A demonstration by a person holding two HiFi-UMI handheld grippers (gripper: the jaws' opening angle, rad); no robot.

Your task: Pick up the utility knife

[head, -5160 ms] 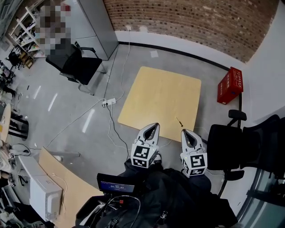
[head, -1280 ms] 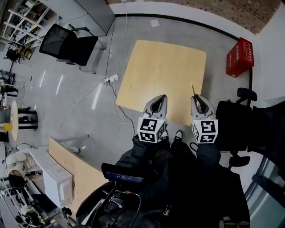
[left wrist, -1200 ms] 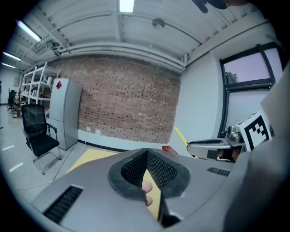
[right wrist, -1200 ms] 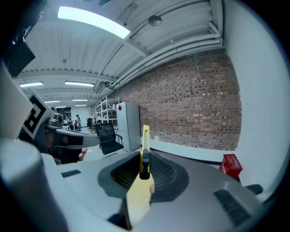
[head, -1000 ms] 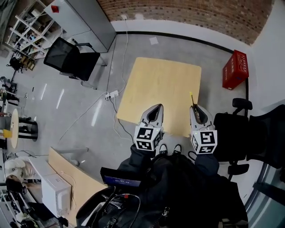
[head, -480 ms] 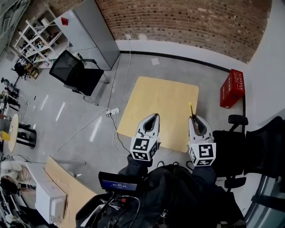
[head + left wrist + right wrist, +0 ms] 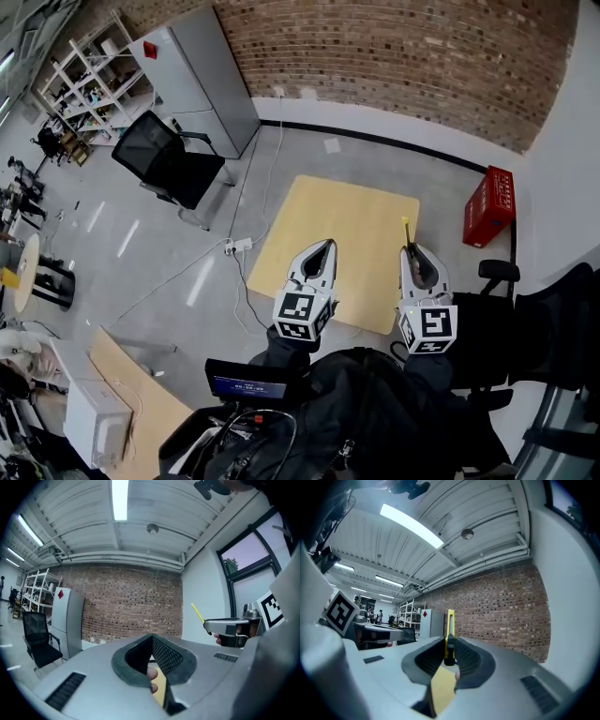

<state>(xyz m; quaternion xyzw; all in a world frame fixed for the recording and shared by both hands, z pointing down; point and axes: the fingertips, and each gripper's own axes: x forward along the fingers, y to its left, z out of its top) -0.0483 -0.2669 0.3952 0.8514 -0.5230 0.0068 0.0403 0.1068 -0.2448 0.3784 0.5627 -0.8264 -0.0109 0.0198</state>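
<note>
The utility knife, thin and yellow with a dark end, sticks out forward from my right gripper, which is shut on it above the wooden table's right front part. In the right gripper view the knife stands upright between the pads of the right gripper. My left gripper hovers over the table's front edge, shut with nothing in it. In the left gripper view the left gripper has its tips together, and the knife shows at the right.
A red crate stands on the floor right of the table. Black office chairs sit at the left and right. A grey cabinet stands against the brick wall. A power strip and cables lie left of the table.
Five seconds ago the knife lay on the table near its front edge and the right gripper was empty. Now the right gripper holds it raised. The head view has tilted up.
</note>
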